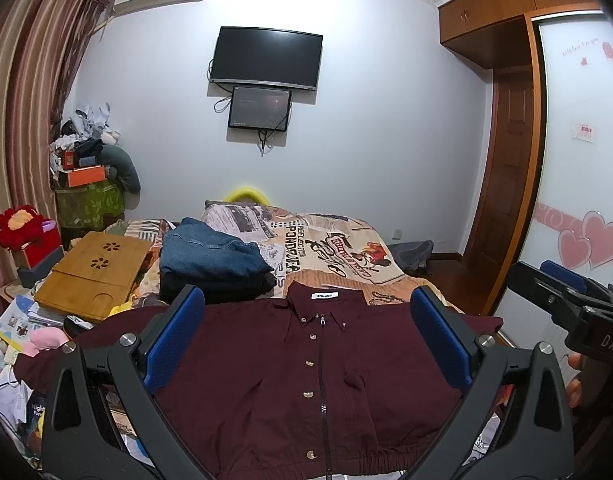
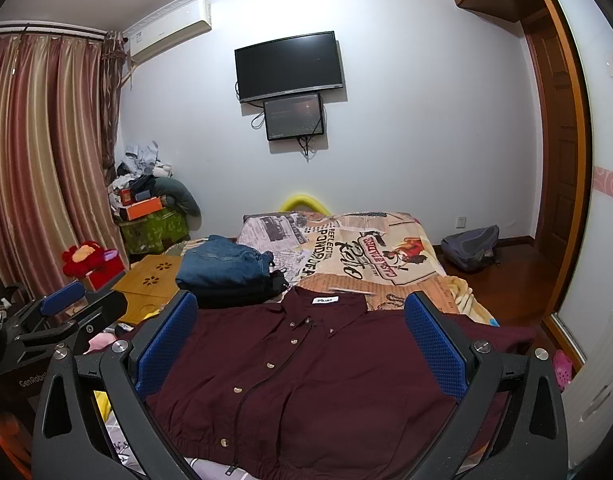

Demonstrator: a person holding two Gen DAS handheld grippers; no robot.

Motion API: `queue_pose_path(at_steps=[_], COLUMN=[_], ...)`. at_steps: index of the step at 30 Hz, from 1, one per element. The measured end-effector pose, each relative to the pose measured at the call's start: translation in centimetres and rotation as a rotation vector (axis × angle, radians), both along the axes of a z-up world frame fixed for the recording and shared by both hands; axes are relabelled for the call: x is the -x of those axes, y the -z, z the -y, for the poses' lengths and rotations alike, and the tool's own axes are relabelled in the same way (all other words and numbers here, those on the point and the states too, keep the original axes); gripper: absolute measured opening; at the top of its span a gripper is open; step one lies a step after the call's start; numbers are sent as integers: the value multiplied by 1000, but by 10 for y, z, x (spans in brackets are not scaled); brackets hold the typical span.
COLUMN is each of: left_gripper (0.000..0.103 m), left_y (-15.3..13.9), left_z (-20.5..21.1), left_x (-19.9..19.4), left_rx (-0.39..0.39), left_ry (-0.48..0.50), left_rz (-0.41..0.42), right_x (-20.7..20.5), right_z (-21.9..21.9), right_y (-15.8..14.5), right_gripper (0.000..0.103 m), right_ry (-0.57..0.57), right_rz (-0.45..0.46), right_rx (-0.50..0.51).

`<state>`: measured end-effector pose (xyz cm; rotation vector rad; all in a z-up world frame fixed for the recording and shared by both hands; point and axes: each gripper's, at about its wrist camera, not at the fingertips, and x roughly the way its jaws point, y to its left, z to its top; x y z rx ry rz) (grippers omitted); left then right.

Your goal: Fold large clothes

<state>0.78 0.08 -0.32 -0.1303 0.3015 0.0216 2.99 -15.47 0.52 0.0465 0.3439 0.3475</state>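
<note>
On the bed's left edge a bamboo lap tray [image 1: 94,272] rests among scattered papers, and just right of it a stack of folded jeans [image 1: 210,252] sits touching the far side of the maroon jacket [image 1: 306,380]. Beyond lies the printed bedspread [image 1: 338,248]; a grey backpack [image 2: 472,248] sits on the floor at far right. Spread flat and face up, the jacket points its collar toward the far wall, hem nearest the cameras, sleeves stretched out left and right. Both the left gripper [image 1: 306,344] and right gripper [image 2: 302,344] hang above the jacket with fingers spread wide, holding nothing, the jacket's front lying between the blue pads [image 1: 174,344].
</note>
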Motion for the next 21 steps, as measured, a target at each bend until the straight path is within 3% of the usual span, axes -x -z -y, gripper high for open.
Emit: queue_pose_path(at_steps=[21], left_gripper=[103], left_y=[1], left_z=[0], left_x=[-2], left_rx=[-3], left_ry=[-12], left_rz=[5], right_x=[-1], right_z=[-6], right_y=[1], right_gripper=[103], right_ry=[-7], right_rz=[-6], right_rx=[16])
